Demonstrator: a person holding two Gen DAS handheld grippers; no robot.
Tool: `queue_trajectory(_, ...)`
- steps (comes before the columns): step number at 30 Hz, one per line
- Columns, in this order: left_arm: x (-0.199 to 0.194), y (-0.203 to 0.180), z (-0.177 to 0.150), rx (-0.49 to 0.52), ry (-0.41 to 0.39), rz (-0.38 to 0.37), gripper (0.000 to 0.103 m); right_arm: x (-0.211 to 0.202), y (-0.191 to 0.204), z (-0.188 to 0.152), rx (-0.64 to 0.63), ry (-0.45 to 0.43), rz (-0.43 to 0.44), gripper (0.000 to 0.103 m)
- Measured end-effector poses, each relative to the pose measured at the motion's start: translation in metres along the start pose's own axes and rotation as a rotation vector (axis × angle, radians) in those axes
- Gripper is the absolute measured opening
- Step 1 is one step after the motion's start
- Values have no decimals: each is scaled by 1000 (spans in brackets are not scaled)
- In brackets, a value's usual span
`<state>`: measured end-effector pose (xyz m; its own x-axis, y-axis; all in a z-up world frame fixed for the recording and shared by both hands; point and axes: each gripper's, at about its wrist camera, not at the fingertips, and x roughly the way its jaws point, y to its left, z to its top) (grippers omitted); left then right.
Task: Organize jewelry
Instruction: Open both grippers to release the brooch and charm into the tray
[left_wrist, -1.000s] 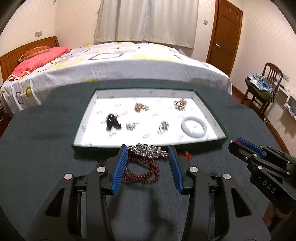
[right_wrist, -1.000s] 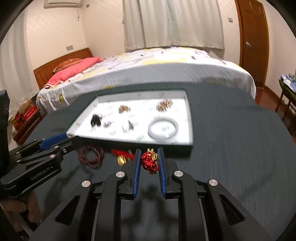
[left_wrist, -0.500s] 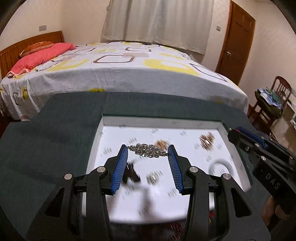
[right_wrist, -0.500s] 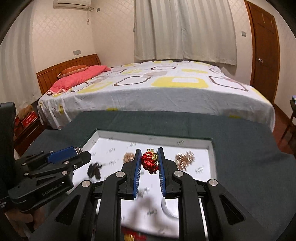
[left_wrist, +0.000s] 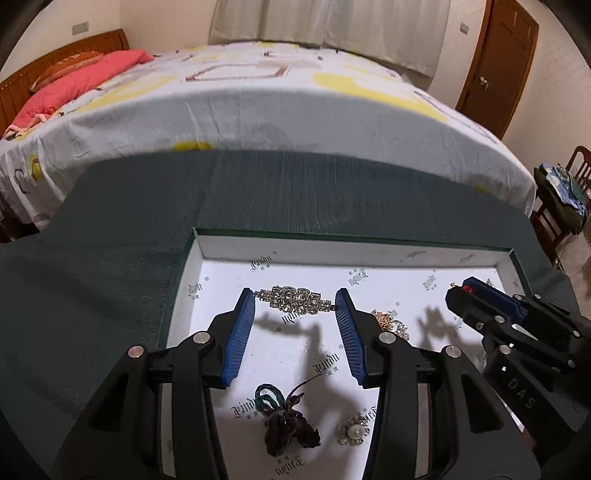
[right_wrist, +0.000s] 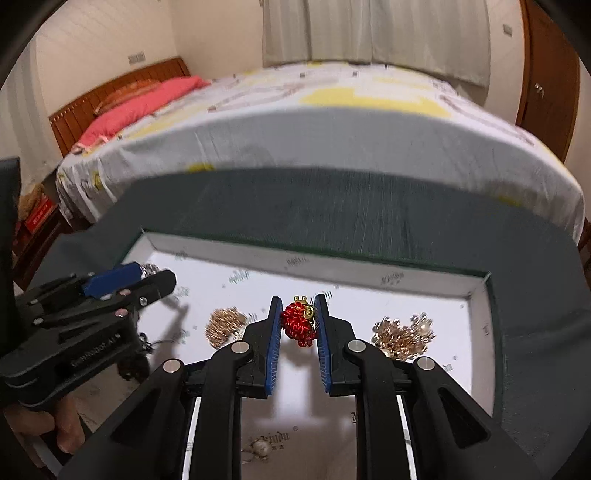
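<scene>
My left gripper (left_wrist: 295, 301) is shut on a silver rhinestone bracelet (left_wrist: 293, 300), held by its ends above the back left of the white tray (left_wrist: 369, 254). My right gripper (right_wrist: 298, 321) is shut on a red knotted charm with a gold clasp (right_wrist: 298, 324), held above the tray's middle (right_wrist: 332, 271). The left gripper also shows in the right wrist view (right_wrist: 122, 280), and the right gripper in the left wrist view (left_wrist: 476, 295). In the tray lie a dark flower piece (left_wrist: 290, 428), a pearl brooch (left_wrist: 354, 432) and gold pieces (right_wrist: 402, 334).
The tray sits on a dark green tablecloth (left_wrist: 110, 280). Another gold piece (right_wrist: 225, 325) lies left of the right gripper. A bed (left_wrist: 258, 110) stands beyond the table, a wooden door (left_wrist: 506, 62) and a chair (left_wrist: 569, 192) at the right.
Both grippers have moved forward from the table's front edge to over the tray, each carrying its piece, and have come lower over the back part of the tray.
</scene>
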<state>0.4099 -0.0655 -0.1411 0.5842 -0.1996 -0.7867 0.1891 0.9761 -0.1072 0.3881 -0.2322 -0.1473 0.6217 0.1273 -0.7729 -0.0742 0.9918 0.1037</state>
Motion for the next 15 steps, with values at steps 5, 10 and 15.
queue_trajectory(5, 12, 0, -2, 12, 41, 6, 45, 10, -3, -3, 18, 54, 8, 19)
queue_trajectory(10, 13, 0, -2, 4, 37, 7, 59, 12, -1, -4, 7, 73, 11, 38)
queue_trajectory(15, 12, 0, -1, 7, 27, 8, 69, 5, -1, -3, 10, 27, -2, 53)
